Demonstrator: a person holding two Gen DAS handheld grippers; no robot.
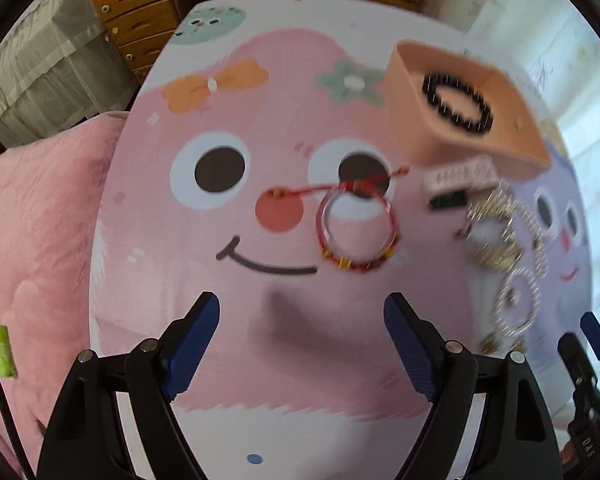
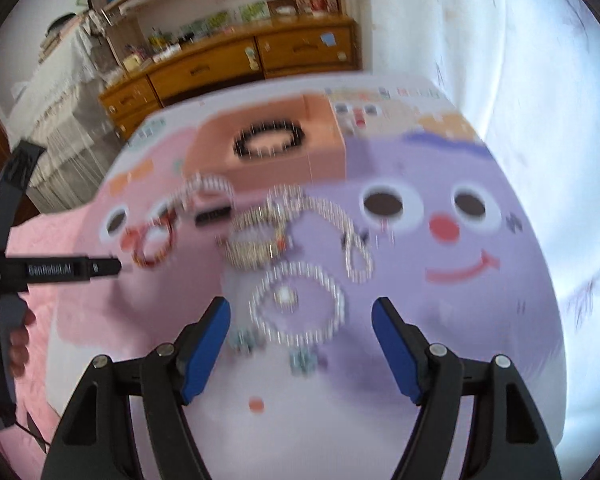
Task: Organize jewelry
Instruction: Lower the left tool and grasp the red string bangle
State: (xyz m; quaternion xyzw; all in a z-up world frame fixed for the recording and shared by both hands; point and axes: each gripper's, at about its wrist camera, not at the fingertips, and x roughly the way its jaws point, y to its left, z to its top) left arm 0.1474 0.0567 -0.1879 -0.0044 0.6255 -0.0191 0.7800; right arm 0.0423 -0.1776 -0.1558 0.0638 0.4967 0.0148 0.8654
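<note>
An orange box (image 1: 416, 120) (image 2: 220, 140) holds a black bead bracelet (image 1: 457, 102) (image 2: 269, 139). A red string bracelet (image 1: 358, 232) (image 2: 154, 242) lies on the pink cartoon mat (image 1: 228, 320), just beyond my left gripper (image 1: 302, 314), which is open and empty. A pearl bracelet (image 2: 298, 306) (image 1: 516, 304) lies just beyond my right gripper (image 2: 300, 316), which is open and empty above it. A tangle of gold and silver chains (image 2: 260, 236) (image 1: 492, 232) lies behind it. Both views are blurred.
A small white and black comb-like clip (image 1: 456, 184) (image 2: 214, 216) lies by the box. Small earrings (image 2: 302, 362) sit near the right gripper. A wooden dresser (image 1: 148, 12) (image 2: 220, 64) stands behind. A pink blanket (image 1: 32, 216) lies to the left.
</note>
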